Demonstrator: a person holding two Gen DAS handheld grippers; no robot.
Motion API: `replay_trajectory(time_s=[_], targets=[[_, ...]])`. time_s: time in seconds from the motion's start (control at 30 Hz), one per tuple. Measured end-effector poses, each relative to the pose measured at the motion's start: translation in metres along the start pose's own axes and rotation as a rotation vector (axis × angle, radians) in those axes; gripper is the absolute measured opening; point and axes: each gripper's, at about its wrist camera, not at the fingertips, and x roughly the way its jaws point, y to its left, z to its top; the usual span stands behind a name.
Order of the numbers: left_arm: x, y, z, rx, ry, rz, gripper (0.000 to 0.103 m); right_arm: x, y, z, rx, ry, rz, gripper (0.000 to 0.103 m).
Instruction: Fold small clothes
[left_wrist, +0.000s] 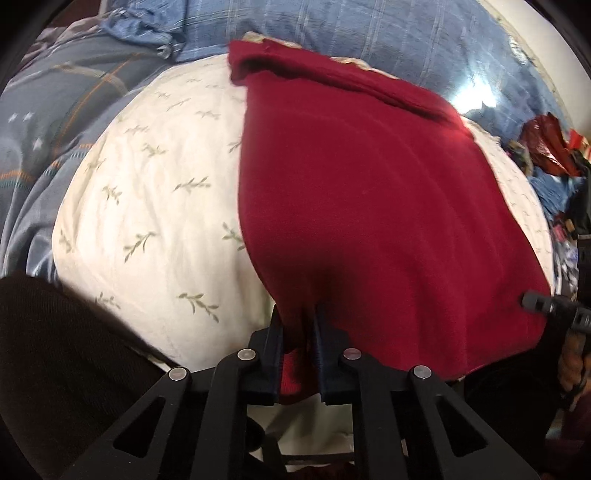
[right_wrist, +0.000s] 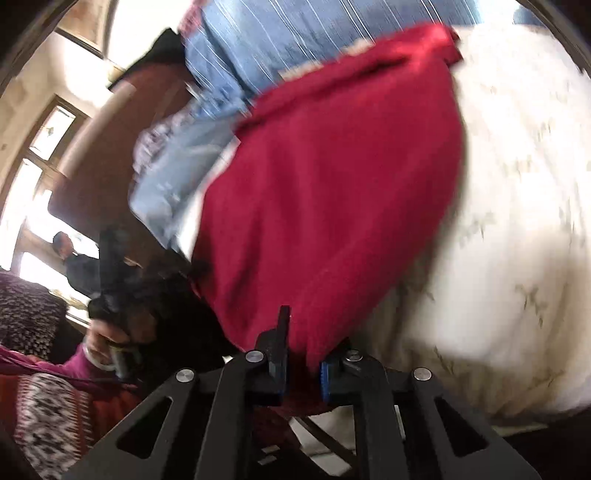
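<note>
Mid-fold: left gripper (left_wrist: 298, 325) & right gripper (right_wrist: 303, 345) jaws each clamp red garment (left_wrist: 369, 192) near hem over leaf-print pillow (left_wrist: 155, 192); next prob carry hem to far edge.

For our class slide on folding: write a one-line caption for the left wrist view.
Left gripper pinches the near edge of a red cloth spread over a cream leaf-print sheet.

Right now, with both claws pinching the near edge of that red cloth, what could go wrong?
1. Each claw, left and right, holds only a small bunch of the red cloth, so a pull could slip it free.
2. The far edge is already rumpled and folded over; dragging may bunch it further.
3. The cream leaf-print cover underneath is soft and could wrinkle or shift along with it.
</note>
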Motion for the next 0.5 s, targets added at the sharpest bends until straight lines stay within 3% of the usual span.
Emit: replay_trajectory(time_s=[0.27,0.5], targets=[[-0.044,0.010,0.032,-0.024,-0.112,-0.091,0.011,-0.023,0.009,0.022,-0.015,-0.111,0.039,0.010],[-0.071,0.023,0.070,-0.051,-0.231,-0.136,0.011,-0.036,0.017,0.074,-0.027,-0.250,0.057,0.010]])
